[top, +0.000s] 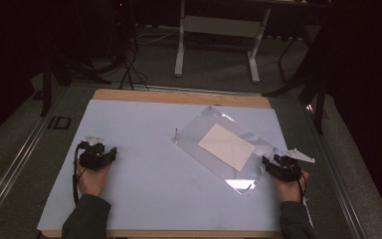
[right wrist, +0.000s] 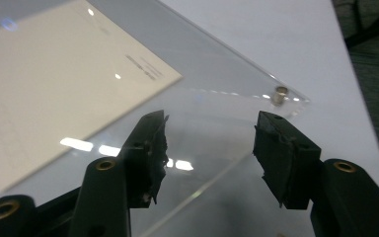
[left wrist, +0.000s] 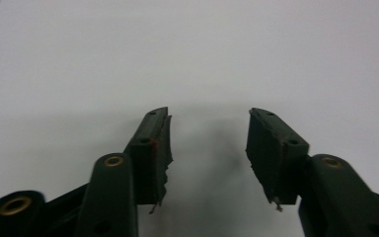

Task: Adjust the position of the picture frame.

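Dark room, white table (top: 144, 199). A clear plastic sheet (top: 204, 127) on short posts covers a cream paper (top: 227, 146), near the right edge. Right gripper (right wrist: 207, 148) spread at its near corner; left gripper (left wrist: 208, 148) spread over bare tabletop, well apart.

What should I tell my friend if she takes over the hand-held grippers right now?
Left hand-held gripper: open, nothing in it, over the bare white table cover, well away from the plastic sheet.
Right hand-held gripper: open, at the near right edge of the clear plastic sheet, jaws on either side of that edge but not pressing on it.
The sheet lies at a slant on the table, standing on small pegs at its corners, with a cream paper card under or in it.
Done: nothing gripped yet.
Left: probably close the right gripper on the sheet's edge, then bring the left one over to help.
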Demonstrator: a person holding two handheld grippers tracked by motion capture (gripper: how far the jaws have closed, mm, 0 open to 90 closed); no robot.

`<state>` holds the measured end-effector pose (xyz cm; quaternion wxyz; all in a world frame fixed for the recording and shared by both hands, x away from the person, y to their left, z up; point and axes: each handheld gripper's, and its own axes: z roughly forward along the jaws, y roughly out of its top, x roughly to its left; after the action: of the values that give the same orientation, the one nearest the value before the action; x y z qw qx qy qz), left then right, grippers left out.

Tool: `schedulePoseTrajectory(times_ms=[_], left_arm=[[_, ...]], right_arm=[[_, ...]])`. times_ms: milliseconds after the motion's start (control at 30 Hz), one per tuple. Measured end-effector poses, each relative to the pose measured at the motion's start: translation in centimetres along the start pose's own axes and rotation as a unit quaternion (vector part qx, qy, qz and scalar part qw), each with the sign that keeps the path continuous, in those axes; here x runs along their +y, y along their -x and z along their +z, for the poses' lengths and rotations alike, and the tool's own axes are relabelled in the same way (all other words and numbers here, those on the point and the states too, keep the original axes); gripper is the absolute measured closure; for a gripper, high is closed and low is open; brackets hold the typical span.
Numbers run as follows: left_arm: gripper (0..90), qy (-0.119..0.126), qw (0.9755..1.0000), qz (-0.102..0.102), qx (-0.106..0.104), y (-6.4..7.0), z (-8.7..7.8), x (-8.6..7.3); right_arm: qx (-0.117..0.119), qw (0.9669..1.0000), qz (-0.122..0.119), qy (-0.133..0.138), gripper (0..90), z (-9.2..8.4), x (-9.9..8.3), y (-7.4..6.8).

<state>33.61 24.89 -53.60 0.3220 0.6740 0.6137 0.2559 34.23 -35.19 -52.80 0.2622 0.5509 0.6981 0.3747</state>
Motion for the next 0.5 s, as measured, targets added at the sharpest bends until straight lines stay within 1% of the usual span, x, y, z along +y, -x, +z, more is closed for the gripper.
schedulePoseTrajectory(times_ms=[33, 67, 100, 133, 167, 200, 233, 267, 300, 333, 367, 400, 433, 467, 500], left_arm=[[52.7, 0.002, 1.0, 0.005, -0.003, 0.2, -0.1, 0.1], [54.1, 0.007, 0.9998, 0.019, -0.009, 0.8, -0.4, 0.2], [55.1, 0.007, 0.9998, 0.019, -0.009, 0.8, -0.4, 0.2], [55.1, 0.013, 0.9994, 0.021, -0.022, 1.3, -0.6, 0.3], [56.6, 0.013, 0.9994, 0.021, -0.022, 1.3, -0.6, 0.3], [56.6, 0.018, 0.9987, 0.032, -0.036, 2.1, -0.8, 0.5], [56.6, 0.018, 0.9987, 0.032, -0.036, 2.1, -0.8, 0.5], [56.6, 0.022, 0.997, 0.055, -0.05, 3.4, -0.7, 0.9], [56.7, 0.022, 0.997, 0.055, -0.05, 3.4, -0.7, 0.9], [56.7, 0.015, 0.9956, 0.067, -0.064, 4.2, -0.4, 1.1], [56.7, 0.015, 0.9956, 0.067, -0.064, 4.2, -0.4, 1.1], [56.7, 0.016, 0.9942, 0.071, -0.08, 5.0, -0.1, 1.3], [56.6, 0.016, 0.9942, 0.071, -0.08, 5.0, -0.1, 1.3], [56.6, 0.021, 0.9935, 0.074, -0.085, 5.4, 0.1, 1.5], [57.1, 0.026, 0.9924, 0.063, -0.102, 6.0, 0.3, 1.7]], right_arm=[[0.0, 1.0, 0.0, 0.0, 45.8, 0.0, 0.0, 0.0], [0.001, 1.0, -0.005, -0.002, 45.3, 0.1, -0.1, -0.1], [0.001, 1.0, -0.005, -0.002, 45.3, 0.1, -0.1, -0.1], [0.002, 1.0, -0.006, -0.005, 45.3, 0.1, -0.1, -0.2], [0.002, 0.9999, -0.008, -0.006, 45.3, 0.1, -0.2, -0.3], [0.002, 0.9999, -0.008, -0.006, 45.3, 0.1, -0.2, -0.3], [0.002, 0.9999, -0.008, -0.006, 45.3, 0.1, -0.2, -0.3], [0.007, 0.9999, -0.008, -0.006, 44.5, 0.1, -0.3, -0.3], [0.007, 0.9999, -0.008, -0.006, 44.5, 0.1, -0.3, -0.3], [0.01, 0.9999, -0.01, -0.007, 44.5, 0.1, -0.4, -0.4], [0.011, 0.9998, -0.012, -0.008, 44.5, 0.1, -0.4, -0.5], [0.012, 0.9998, -0.014, -0.008, 44.6, 0.1, -0.4, -0.5], [0.012, 0.9998, -0.014, -0.008, 44.6, 0.1, -0.4, -0.5], [0.013, 0.9998, -0.014, -0.007, 44.8, 0.1, -0.4, -0.5], [0.014, 0.9997, -0.017, -0.006, 46.0, 0.1, -0.5, -0.6]])
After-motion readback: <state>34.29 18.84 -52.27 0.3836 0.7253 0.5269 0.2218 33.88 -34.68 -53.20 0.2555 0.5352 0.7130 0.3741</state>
